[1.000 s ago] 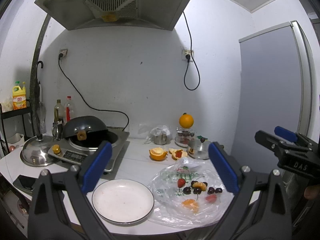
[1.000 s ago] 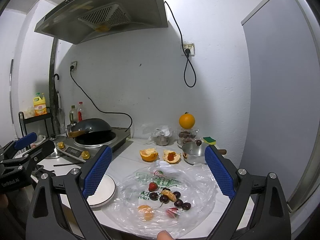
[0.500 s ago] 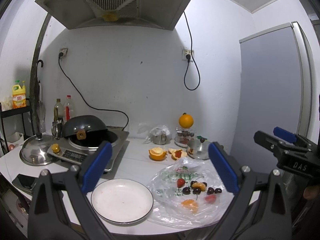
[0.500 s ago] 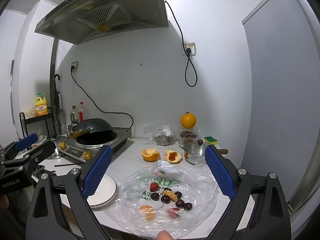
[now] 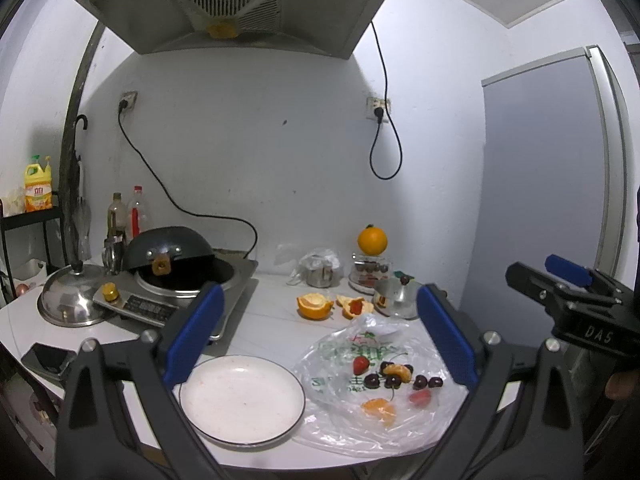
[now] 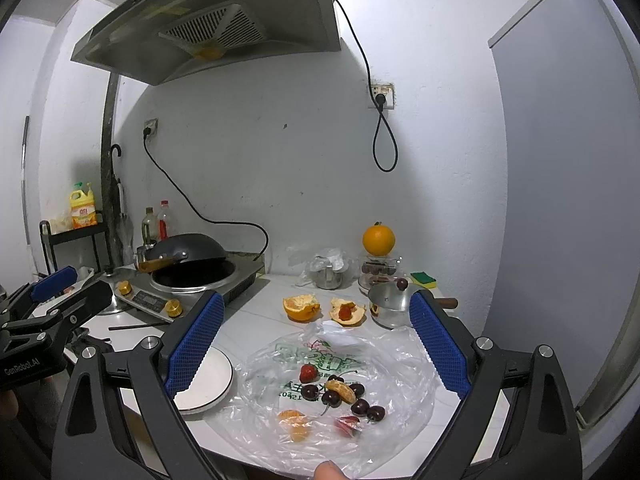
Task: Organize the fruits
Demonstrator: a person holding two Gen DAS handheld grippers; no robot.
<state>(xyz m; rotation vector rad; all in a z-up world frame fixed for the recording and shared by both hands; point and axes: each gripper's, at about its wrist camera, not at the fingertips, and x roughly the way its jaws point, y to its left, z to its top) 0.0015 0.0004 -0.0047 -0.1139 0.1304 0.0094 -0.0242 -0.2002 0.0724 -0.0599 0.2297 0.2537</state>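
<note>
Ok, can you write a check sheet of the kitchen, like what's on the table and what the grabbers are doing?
Surface: white countertop, round at the near edge.
Job's things: strawberry, cherries and orange segments on a clear plastic bag; white plate bare beside it.
Clutter: orange peels, whole orange on a jar, small steel pot, wok on induction cooker, pot lid, bottles.
Grippers: left gripper open; right gripper open; both above the counter, holding nothing.
Cables: black cord hanging from wall socket; another to the cooker.
Surroundings: range hood, white wall.
</note>
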